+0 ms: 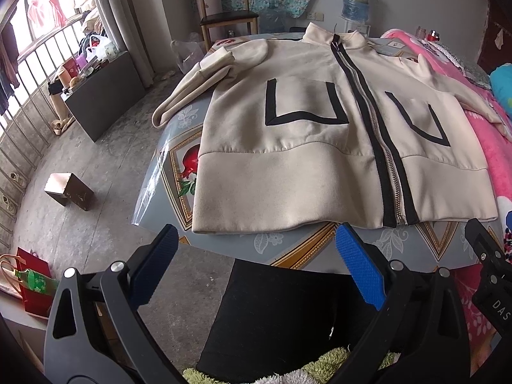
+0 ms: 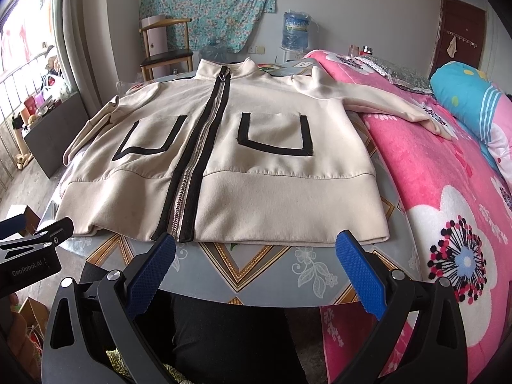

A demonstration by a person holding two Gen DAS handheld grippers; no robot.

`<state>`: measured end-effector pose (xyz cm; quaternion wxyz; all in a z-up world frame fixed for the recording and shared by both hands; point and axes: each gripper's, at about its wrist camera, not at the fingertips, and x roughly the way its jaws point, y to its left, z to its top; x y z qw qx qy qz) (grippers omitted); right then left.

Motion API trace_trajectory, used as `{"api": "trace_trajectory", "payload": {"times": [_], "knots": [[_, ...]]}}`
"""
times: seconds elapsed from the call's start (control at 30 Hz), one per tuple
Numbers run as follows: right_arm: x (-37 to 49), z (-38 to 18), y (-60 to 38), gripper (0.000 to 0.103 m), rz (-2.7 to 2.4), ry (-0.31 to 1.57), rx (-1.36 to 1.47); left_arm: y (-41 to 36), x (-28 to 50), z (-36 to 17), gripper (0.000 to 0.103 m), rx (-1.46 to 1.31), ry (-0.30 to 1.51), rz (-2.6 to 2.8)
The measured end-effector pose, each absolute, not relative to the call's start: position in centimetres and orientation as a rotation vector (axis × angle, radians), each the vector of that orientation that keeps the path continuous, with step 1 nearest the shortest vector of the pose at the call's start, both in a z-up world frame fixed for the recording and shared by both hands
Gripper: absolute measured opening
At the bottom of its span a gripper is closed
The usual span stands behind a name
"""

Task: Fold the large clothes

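Note:
A cream zip-up jacket (image 1: 288, 166) with black pocket trim lies flat, front up, on a patterned table (image 1: 288, 246); it also shows in the right wrist view (image 2: 272, 198). Its left sleeve (image 1: 192, 89) hangs off the table's far left edge. Its right sleeve (image 2: 384, 102) stretches onto the pink blanket. My left gripper (image 1: 256, 256) is open and empty, just short of the hem's left part. My right gripper (image 2: 256, 256) is open and empty, just short of the hem near the zipper (image 2: 188, 198). The right gripper's edge shows in the left wrist view (image 1: 486, 256).
A bed with a pink flowered blanket (image 2: 448, 208) adjoins the table on the right. A wooden chair (image 1: 227, 16) and a water dispenser (image 1: 355, 0) stand behind. A dark cabinet (image 1: 102, 92) and a small box (image 1: 68, 188) are on the floor at left.

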<state>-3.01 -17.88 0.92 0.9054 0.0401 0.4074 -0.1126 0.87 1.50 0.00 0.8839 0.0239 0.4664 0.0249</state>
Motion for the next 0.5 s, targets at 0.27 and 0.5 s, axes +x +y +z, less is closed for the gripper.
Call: {"api": "trace_trajectory", "payload": {"times": [0.27,0.5], "knots": [[-1.6,0.8,-17.6,0.098,-0.241,0.844,0.060,1.8,1.9,-0.6,0.095,0.052,0.981,0.060],[0.2,0.8,-17.4,0.098,-0.238,0.838,0.052,2.4,3.3,-1.3,0.095,0.048,0.995,0.070]]}}
